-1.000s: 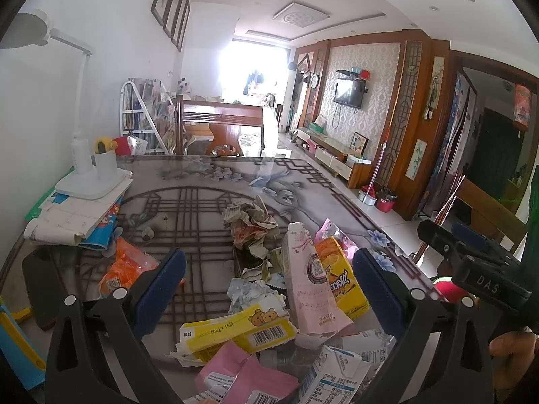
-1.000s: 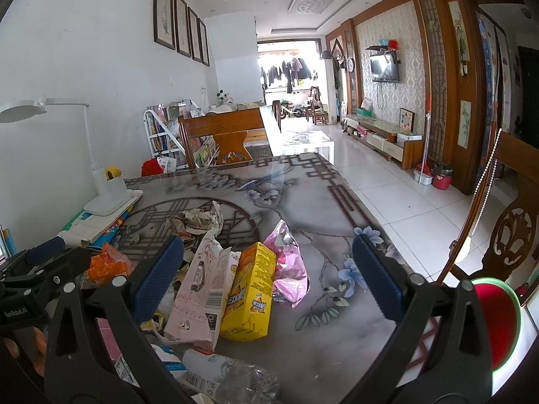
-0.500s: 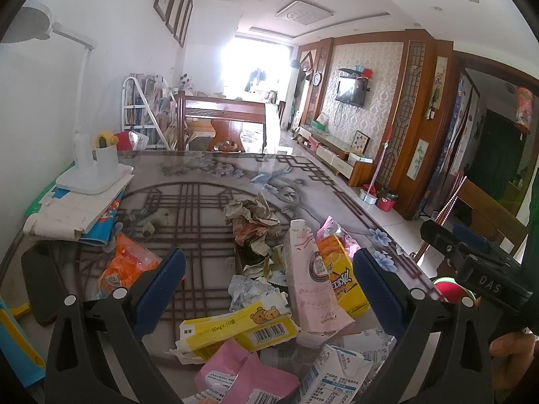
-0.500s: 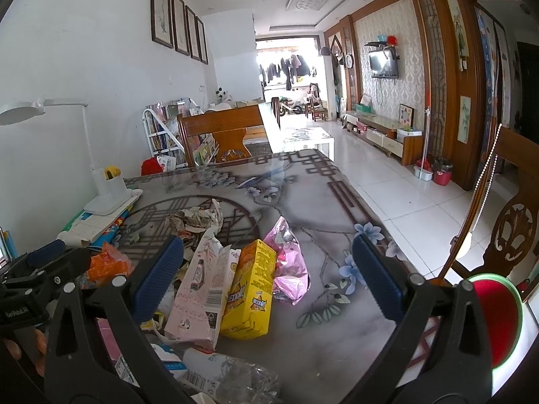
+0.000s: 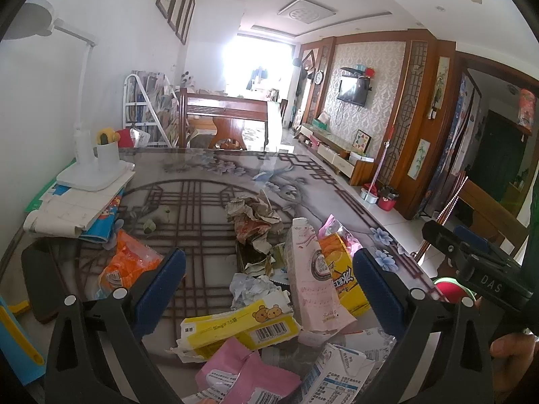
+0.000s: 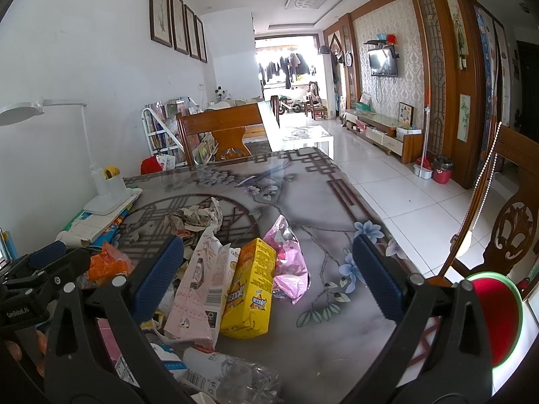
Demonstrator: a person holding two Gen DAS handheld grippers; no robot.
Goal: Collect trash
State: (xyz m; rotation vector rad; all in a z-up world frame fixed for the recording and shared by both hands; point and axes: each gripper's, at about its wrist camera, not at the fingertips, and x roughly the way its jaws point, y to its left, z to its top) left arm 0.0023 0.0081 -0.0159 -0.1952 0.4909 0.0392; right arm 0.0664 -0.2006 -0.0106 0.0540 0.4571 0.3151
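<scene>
Little has shifted since 1 second ago — both views have only crept slightly nearer the pile, and no piece of litter has changed place. On the patterned table (image 6: pixel 337 208), the left gripper (image 5: pixel 268 289) hovers with its 2 fingers spread wide, nothing between them, over a yellow bear-print box (image 5: pixel 235 328), a pink milk carton (image 5: pixel 311 284) and a yellow juice box (image 5: pixel 342 277). Crumpled paper (image 5: pixel 252 215) lies beyond them, and an orange wrapper (image 5: pixel 126 264) sits off to the left. The right gripper (image 6: pixel 267 277) is likewise spread and empty — the pink milk carton (image 6: pixel 198 289), the yellow juice box (image 6: pixel 251 289) and a pink foil bag (image 6: pixel 291 264) lie between its fingers. A white desk lamp (image 6: pixel 101 195) stands at the table's left edge.
</scene>
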